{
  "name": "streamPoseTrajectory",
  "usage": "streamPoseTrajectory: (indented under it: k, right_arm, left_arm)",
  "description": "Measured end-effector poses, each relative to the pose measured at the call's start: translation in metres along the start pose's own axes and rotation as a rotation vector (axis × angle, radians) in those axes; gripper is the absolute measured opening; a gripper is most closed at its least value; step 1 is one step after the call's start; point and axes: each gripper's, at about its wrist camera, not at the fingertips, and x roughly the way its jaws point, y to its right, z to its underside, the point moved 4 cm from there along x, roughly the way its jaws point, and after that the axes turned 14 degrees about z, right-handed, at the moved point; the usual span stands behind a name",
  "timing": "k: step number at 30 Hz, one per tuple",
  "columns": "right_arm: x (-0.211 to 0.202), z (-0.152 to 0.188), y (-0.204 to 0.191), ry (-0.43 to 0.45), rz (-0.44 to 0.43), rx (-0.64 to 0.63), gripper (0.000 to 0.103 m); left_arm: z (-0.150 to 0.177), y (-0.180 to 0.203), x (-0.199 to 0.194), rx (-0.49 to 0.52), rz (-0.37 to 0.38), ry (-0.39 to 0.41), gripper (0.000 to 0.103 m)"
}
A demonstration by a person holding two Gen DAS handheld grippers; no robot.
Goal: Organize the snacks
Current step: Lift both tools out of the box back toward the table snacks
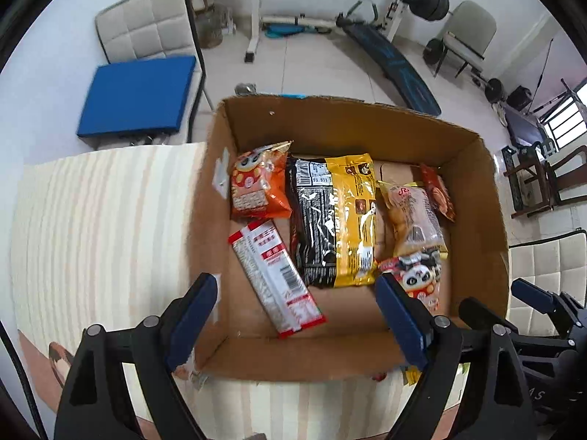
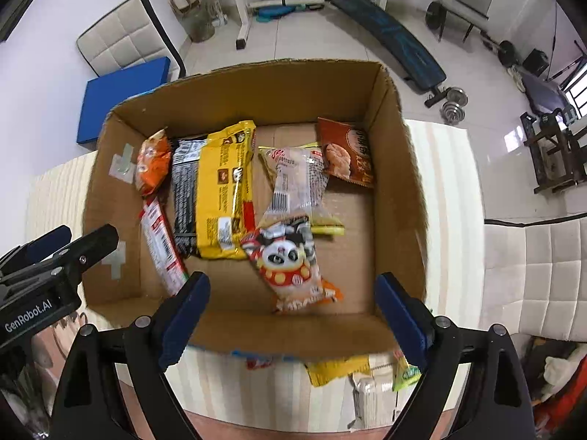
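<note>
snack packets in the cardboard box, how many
7: orange puffed bag far left, red-white flat pack near left, black packet, yellow packet, clear bread pack centre, panda packet in front, brown packet far right. More may lie underneath.

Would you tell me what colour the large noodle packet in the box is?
The noodle packet is yellow and black, clearest in the right wrist view.
</note>
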Motion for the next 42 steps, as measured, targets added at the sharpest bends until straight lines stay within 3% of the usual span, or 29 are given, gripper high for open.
streamPoseTrajectory:
  k: [8, 19, 24, 27, 33, 39, 42]
  right_arm:
    - [-0.045, 0.044, 0.009, 0.106, 0.001, 0.017, 0.094]
    - [-0.094, 0.092, 0.030, 0.203, 0.001, 0.058, 0.094]
    - [-0.109, 0.108, 0.031, 0.224, -0.017, 0.063, 0.094]
    - [-0.108, 0.114, 0.035, 0.219, -0.028, 0.071, 0.094]
    - [-0.063, 0.136, 0.074, 0.092, -0.037, 0.172, 0.094]
    - [0.025, 0.169, 0.117, -0.109, 0.012, 0.247, 0.094]
    - [0.069, 0.188, 0.126, -0.208, 0.005, 0.264, 0.094]
  left_arm:
    - [0.045, 0.014, -0.051, 0.056, -0.037, 0.129, 0.088]
    - [0.086, 0.032, -0.094, 0.085, -0.041, 0.216, 0.088]
    - [0.094, 0.038, -0.104, 0.089, -0.025, 0.245, 0.088]
    - [0.098, 0.040, -0.104, 0.073, 0.034, 0.253, 0.088]
    - [0.117, 0.033, -0.070, 0.027, 0.084, 0.158, 0.088]
    - [0.142, 0.033, -0.006, 0.041, -0.012, 0.030, 0.088]
    - [0.149, 0.036, 0.025, 0.033, -0.004, -0.022, 0.088]
